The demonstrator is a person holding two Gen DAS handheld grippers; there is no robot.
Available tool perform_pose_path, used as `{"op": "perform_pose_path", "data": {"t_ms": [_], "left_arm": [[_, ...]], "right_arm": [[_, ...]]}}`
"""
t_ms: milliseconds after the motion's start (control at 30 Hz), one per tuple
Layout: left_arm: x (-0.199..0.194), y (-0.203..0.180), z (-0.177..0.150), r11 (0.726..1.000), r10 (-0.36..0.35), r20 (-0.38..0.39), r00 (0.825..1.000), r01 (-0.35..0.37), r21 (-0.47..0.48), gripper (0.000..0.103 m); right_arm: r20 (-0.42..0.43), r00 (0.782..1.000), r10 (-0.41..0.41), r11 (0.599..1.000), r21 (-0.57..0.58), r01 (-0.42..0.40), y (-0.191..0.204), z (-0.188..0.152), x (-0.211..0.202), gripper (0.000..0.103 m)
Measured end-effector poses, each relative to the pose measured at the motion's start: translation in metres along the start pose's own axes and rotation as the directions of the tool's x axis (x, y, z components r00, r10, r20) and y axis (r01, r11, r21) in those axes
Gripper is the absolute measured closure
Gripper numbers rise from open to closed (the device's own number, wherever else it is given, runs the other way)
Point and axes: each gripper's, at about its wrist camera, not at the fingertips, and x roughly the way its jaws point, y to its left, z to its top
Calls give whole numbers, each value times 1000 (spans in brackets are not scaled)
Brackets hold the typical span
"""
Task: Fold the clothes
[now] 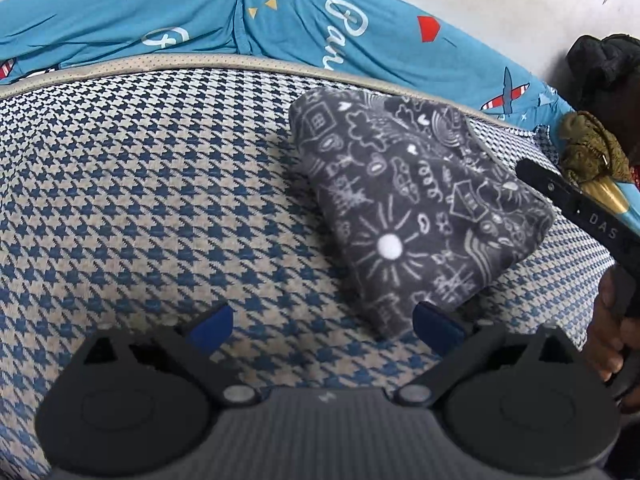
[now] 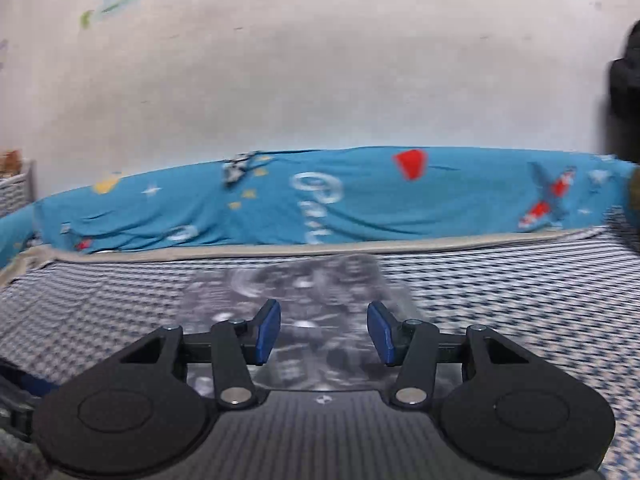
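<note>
A folded grey garment (image 1: 416,208) with white doodle print lies on the blue-and-beige houndstooth bed cover (image 1: 140,208), towards the right. My left gripper (image 1: 324,328) hovers over the cover with its jaws wide apart. The garment's near corner reaches in beside the right blue pad (image 1: 438,330), and nothing is pinched. In the right wrist view the same garment (image 2: 304,280) shows blurred, just beyond and below my right gripper (image 2: 324,332), whose blue pads stand apart with nothing between them. A hand (image 1: 608,340) holds a black handle (image 1: 592,216) at the right edge of the left wrist view.
A bright blue printed sheet (image 1: 300,32) (image 2: 320,196) runs along the far edge of the cover, against a pale wall (image 2: 320,80). A black bundle (image 1: 604,64) and an olive crumpled item (image 1: 588,148) sit at the far right. A woven basket (image 2: 14,192) stands far left.
</note>
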Motion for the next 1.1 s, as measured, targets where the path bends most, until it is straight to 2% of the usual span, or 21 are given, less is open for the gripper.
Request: {"op": "perform_pose_path", "data": {"t_ms": [300, 467, 567, 667, 767, 1100], "left_arm": [[31, -19, 28, 996, -13, -16, 1000, 15, 89, 2], [48, -22, 38, 995, -44, 0, 999, 44, 88, 2], [55, -17, 36, 996, -56, 7, 998, 56, 70, 0], [63, -11, 35, 997, -75, -9, 997, 76, 30, 0], [65, -8, 35, 996, -87, -12, 996, 87, 16, 0], [71, -6, 33, 995, -104, -16, 994, 104, -3, 0]], "right_arm": [[-45, 996, 78, 995, -53, -81, 5, 18, 39, 55], [-85, 990, 116, 993, -15, -118, 2, 28, 66, 55], [-112, 985, 127, 991, -32, -132, 3, 30, 81, 55], [-149, 983, 107, 991, -69, -118, 0, 26, 101, 55], [-211, 976, 56, 996, -52, -69, -11, 18, 124, 55], [-256, 967, -10, 1000, -3, 9, -37, 7, 153, 60]]}}
